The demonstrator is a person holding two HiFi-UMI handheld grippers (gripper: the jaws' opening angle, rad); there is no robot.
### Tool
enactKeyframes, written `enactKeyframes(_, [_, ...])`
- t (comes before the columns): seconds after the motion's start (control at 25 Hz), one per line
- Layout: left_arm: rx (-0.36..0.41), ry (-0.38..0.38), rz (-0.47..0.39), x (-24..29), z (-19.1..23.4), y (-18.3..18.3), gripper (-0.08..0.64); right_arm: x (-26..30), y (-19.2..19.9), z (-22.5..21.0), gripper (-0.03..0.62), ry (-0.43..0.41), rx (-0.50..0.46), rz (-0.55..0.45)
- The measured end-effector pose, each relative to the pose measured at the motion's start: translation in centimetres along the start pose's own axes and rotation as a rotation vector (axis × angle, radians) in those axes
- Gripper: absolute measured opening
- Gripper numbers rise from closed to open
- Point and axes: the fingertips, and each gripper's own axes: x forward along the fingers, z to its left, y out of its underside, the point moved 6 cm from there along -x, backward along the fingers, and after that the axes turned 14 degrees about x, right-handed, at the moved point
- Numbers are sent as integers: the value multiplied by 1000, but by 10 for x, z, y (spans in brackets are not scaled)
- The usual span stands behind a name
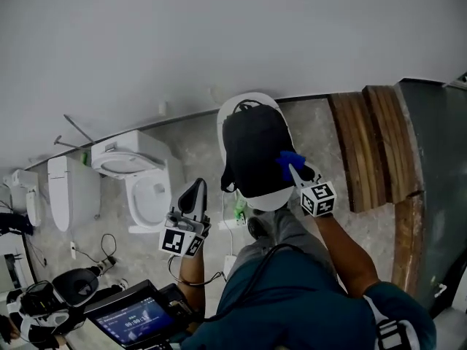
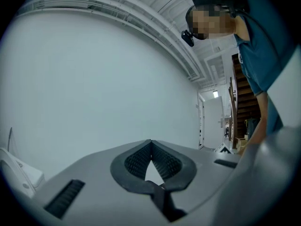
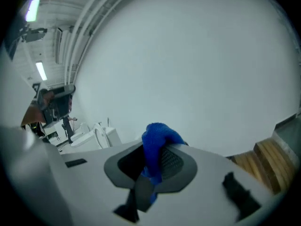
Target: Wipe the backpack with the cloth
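A black backpack (image 1: 254, 152) lies on a white oval stand (image 1: 235, 112) against the wall. My right gripper (image 1: 293, 169) is shut on a blue cloth (image 1: 289, 159), which shows over the backpack's right side in the head view; I cannot tell whether they touch. In the right gripper view the blue cloth (image 3: 158, 142) bulges out between the jaws of my right gripper (image 3: 157, 149), with only wall ahead and no backpack. My left gripper (image 1: 198, 184) hangs left of the backpack, tips up, shut and empty. In its own view my left gripper (image 2: 151, 143) faces bare wall.
Two white toilets (image 1: 140, 175) (image 1: 70, 192) stand to the left along the wall. Wooden stairs (image 1: 373, 146) rise at the right. A device with a lit screen (image 1: 134, 319) and cables lie at the lower left. My legs and shoe (image 1: 260, 227) are just below the stand.
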Motion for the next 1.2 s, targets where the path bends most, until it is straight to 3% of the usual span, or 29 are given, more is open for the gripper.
enactKeyframes(0.28, [42, 11, -80, -36, -6, -50, 3, -105, -127, 88, 51, -88, -236, -374])
enactKeyframes(0.4, [66, 23, -84, -43, -15, -71, 5, -150, -159, 121, 51, -109, -319, -498])
enactKeyframes(0.56, [89, 24, -84, -60, -33, -103, 3, -206, -180, 154, 51, -107, -357, -583])
enactKeyframes(0.92, [175, -21, -84, -119, -98, -145, 5, -298, -165, 160, 52, -112, -321, -616])
enactKeyframes(1.2, [187, -31, -99, -177, -203, -148, 4, -389, -104, 149, 51, -142, -314, -606])
